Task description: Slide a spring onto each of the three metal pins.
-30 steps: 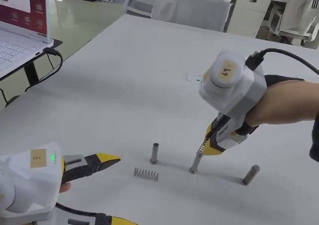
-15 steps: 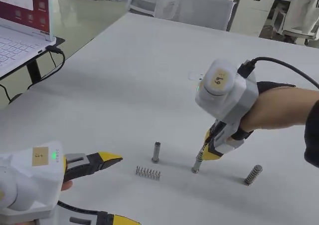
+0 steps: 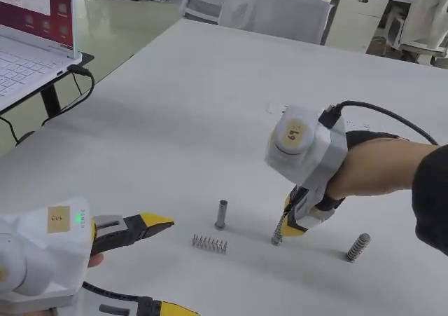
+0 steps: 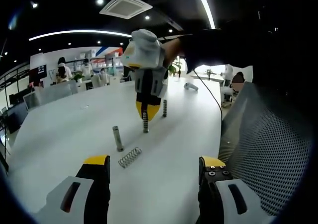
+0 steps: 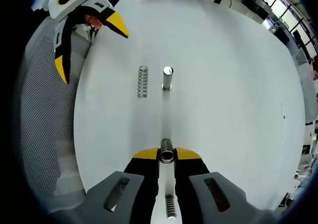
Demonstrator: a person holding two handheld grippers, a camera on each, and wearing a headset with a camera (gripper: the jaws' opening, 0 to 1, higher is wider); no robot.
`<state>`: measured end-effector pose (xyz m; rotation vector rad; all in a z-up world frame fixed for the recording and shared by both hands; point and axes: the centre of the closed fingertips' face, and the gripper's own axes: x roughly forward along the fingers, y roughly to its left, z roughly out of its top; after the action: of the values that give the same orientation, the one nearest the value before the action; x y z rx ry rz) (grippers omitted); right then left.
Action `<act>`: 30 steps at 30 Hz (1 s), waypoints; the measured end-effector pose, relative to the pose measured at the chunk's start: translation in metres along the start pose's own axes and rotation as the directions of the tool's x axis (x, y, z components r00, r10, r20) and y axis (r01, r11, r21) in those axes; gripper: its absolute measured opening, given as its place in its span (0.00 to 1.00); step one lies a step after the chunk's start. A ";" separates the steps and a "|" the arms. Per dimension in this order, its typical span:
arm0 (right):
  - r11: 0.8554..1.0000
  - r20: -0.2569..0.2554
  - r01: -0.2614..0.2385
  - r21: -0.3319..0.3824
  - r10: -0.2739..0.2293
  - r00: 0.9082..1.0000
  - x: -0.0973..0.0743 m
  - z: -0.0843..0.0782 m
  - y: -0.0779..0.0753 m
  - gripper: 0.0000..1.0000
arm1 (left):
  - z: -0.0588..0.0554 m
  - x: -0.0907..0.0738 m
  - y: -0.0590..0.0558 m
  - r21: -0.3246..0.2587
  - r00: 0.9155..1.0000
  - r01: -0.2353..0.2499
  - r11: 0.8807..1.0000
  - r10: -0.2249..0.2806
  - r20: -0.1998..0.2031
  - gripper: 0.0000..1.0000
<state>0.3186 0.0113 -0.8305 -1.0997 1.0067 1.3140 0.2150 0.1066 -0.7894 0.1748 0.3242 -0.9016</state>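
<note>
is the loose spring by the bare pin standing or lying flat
Lying flat: the loose spring rests on its side beside the bare pin.

Three pins stand in a row on the desk (image 3: 175, 120). The left pin (image 3: 221, 214) is bare, and the middle pin (image 3: 276, 239) stands under the right gripper (image 3: 285, 225), whose fingers grip a spring (image 5: 167, 152) on it. The right pin carries another spring (image 3: 357, 246). A loose spring (image 3: 209, 244) lies just before the left pin. The left gripper (image 4: 155, 162) is at the near left, and a laptop (image 3: 28, 43) stands far left, off the desk.

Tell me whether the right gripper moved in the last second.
Yes. The right gripper, holding a spring, sank closer to the base of the middle pin.
</note>
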 end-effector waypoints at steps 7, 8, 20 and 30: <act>1.000 -0.005 -0.004 -0.003 0.004 1.000 0.006 -0.002 0.002 0.09 | 0.000 0.000 0.000 0.000 1.000 -0.001 1.000 0.001 0.001 0.68; 1.000 -0.006 -0.004 -0.004 0.004 1.000 0.007 -0.002 0.003 0.09 | 0.000 0.000 0.000 -0.001 1.000 -0.001 1.000 0.001 0.002 0.68; 1.000 0.007 -0.011 -0.009 0.012 1.000 0.009 -0.002 0.005 0.10 | 0.000 -0.001 0.001 0.000 1.000 -0.004 1.000 0.004 0.003 0.68; 1.000 0.043 -0.002 -0.017 0.003 0.999 0.005 0.003 0.004 0.20 | -0.001 -0.001 0.001 0.000 1.000 -0.002 1.000 0.002 0.000 0.67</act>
<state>0.3141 0.0151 -0.8349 -1.0788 0.9678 1.3447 0.2149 0.1084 -0.7901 0.1752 0.3237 -0.8999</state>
